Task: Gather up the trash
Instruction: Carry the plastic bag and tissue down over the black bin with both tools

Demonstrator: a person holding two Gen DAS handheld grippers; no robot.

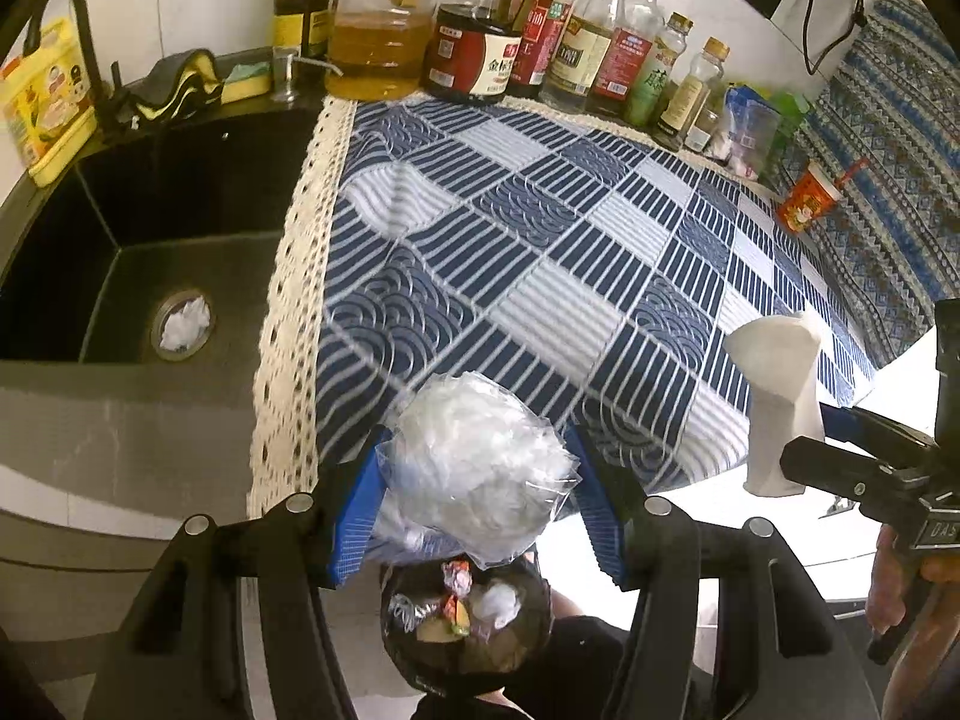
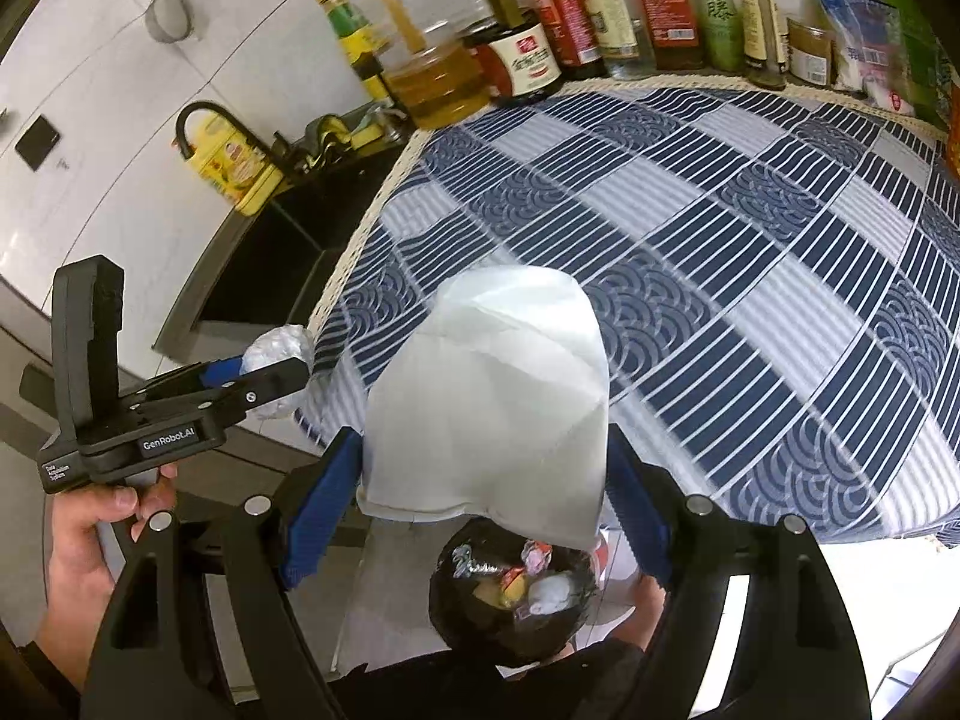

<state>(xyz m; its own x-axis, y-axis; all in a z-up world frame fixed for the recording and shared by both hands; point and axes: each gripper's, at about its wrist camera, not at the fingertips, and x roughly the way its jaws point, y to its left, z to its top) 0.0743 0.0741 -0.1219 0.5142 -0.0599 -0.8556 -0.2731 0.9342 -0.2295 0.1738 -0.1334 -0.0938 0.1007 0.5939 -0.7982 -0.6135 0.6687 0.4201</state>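
My left gripper [image 1: 477, 480] is shut on a crumpled clear plastic bag [image 1: 480, 462], held over the front edge of the counter. Below it on the floor stands a black-lined trash bin [image 1: 468, 618] with wrappers and scraps inside. My right gripper [image 2: 486, 468] is shut on a white folded paper napkin [image 2: 492, 396], held above the same trash bin [image 2: 516, 594]. The right gripper [image 1: 798, 456] with the napkin [image 1: 780, 396] shows at the right of the left wrist view. The left gripper [image 2: 276, 375] with the bag [image 2: 279, 348] shows at the left of the right wrist view.
A blue-and-white patterned cloth [image 1: 540, 252] covers the counter. Several sauce and oil bottles [image 1: 540, 42] line the back wall. A red drink cup [image 1: 807, 198] stands at the right. A black sink [image 1: 138, 252] lies left, white scrap in its drain [image 1: 183, 324]. A hand [image 2: 90, 540] grips the left handle.
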